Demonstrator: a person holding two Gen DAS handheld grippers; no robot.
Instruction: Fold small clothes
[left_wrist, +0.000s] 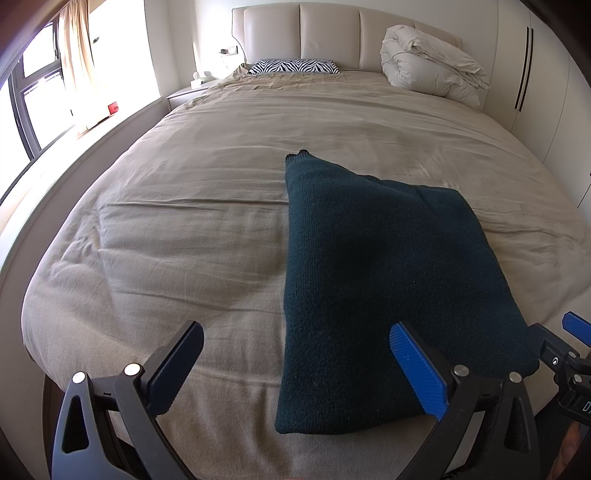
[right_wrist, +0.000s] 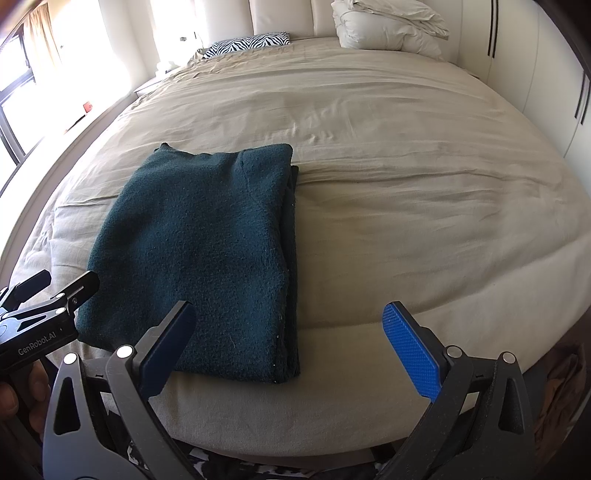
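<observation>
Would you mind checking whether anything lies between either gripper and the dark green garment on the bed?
Nothing visible does. The dark green garment lies folded on bare beige bedsheet, directly ahead of the open left gripper and open right gripper. The zebra pillow and rolled duvet sit far off at the headboard.

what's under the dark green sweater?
The folded dark green sweater lies flat on the beige bedsheet, its stacked layers showing along its right edge. Anything between the layers or beneath them is covered.
</observation>
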